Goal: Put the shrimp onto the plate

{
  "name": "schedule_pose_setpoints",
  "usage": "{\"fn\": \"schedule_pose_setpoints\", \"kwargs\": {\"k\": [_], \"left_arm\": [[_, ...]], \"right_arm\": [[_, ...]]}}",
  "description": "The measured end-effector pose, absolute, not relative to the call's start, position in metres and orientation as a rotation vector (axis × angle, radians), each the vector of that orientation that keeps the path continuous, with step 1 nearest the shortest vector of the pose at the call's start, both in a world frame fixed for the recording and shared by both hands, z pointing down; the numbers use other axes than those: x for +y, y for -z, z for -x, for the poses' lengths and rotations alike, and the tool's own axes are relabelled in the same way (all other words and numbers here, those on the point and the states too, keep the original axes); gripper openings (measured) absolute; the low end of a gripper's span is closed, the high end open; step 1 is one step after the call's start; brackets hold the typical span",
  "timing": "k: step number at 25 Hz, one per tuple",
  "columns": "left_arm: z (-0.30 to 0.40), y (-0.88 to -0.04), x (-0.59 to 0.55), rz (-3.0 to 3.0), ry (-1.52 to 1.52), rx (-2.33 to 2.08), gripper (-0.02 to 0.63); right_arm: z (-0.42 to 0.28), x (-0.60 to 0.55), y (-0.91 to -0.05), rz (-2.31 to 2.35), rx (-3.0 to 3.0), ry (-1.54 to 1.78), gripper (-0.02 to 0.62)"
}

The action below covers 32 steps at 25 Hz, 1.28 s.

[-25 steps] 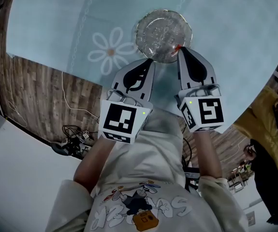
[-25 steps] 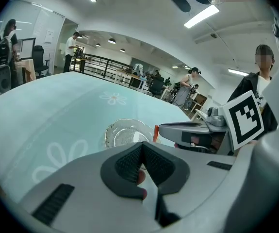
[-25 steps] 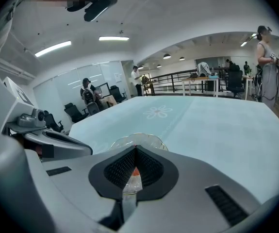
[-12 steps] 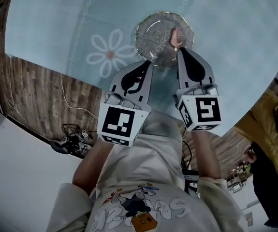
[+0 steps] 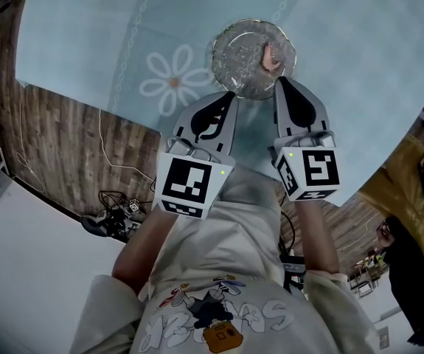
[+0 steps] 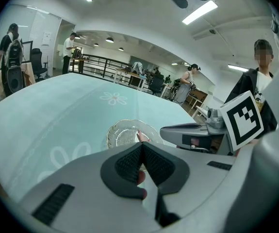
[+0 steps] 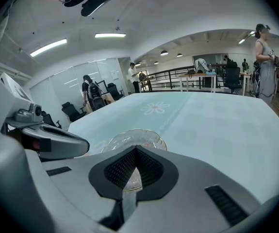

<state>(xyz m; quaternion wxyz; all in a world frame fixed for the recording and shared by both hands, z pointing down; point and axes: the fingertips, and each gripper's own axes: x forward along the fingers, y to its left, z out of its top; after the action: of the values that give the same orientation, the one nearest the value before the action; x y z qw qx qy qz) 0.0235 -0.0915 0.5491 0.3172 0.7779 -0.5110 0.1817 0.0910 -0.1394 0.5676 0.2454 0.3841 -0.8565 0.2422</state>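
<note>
Shrimp [image 5: 270, 56] lies on glass plate [image 5: 237, 50], right of centre, near the table's [image 5: 359, 65] near edge. L gripper [image 5: 225, 96] & R gripper [image 5: 282, 81] hover at plate's near rim, both w/ jaws closed, empty. Task looks done; nothing left.

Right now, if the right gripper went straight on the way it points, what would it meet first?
Probably the near rim of the glass plate, just ahead of the right gripper; the shrimp lies further in. Depth is uncertain.
</note>
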Motion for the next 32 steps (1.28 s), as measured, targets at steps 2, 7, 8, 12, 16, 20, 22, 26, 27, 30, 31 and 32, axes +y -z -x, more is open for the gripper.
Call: {"fn": "schedule_pose_setpoints", "kwargs": {"k": [2, 7, 8, 12, 16, 20, 22, 26, 27, 30, 31, 32], "left_arm": [[-0.023, -0.542, -0.094, -2.060, -0.483, -1.347, 0.008], [-0.019, -0.524, -0.100, -2.091, -0.487, -1.353, 0.008], [-0.019, -0.520, -0.100, -2.096, -0.487, -1.352, 0.008], [-0.019, -0.511, -0.099, -2.116, -0.497, -1.324, 0.008], [-0.012, -0.496, -0.101, -2.125, -0.496, -1.316, 0.008], [-0.001, -0.479, -0.105, -2.114, -0.472, -1.343, 0.008], [0.000, -0.471, -0.104, -2.142, -0.484, -1.329, 0.008], [0.002, -0.450, -0.101, -2.228, -0.489, -1.282, 0.008], [0.003, -0.444, -0.101, -2.243, -0.484, -1.273, 0.008], [0.005, -0.426, -0.100, -2.286, -0.465, -1.248, 0.008], [0.005, -0.419, -0.099, -2.302, -0.458, -1.239, 0.008], [0.006, -0.413, -0.098, -2.317, -0.451, -1.228, 0.008]], "right_arm": [[-0.092, -0.138, -0.561, -1.060, -2.342, -0.668, 0.023], [-0.091, -0.139, -0.548, -1.095, -2.360, -0.712, 0.023], [-0.090, -0.138, -0.544, -1.096, -2.366, -0.719, 0.023], [-0.088, -0.139, -0.526, -1.122, -2.396, -0.735, 0.025], [-0.088, -0.147, -0.493, -1.184, -2.456, -0.751, 0.025], [-0.086, -0.147, -0.468, -1.195, -2.479, -0.734, 0.025], [-0.084, -0.145, -0.462, -1.203, -2.477, -0.744, 0.025], [-0.073, -0.140, -0.447, -1.193, -2.491, -0.707, 0.025], [-0.072, -0.139, -0.443, -1.201, -2.489, -0.702, 0.025], [-0.071, -0.136, -0.434, -1.242, -2.462, -0.681, 0.025], [-0.071, -0.134, -0.431, -1.258, -2.451, -0.680, 0.025], [-0.070, -0.131, -0.428, -1.274, -2.443, -0.683, 0.025]]}}
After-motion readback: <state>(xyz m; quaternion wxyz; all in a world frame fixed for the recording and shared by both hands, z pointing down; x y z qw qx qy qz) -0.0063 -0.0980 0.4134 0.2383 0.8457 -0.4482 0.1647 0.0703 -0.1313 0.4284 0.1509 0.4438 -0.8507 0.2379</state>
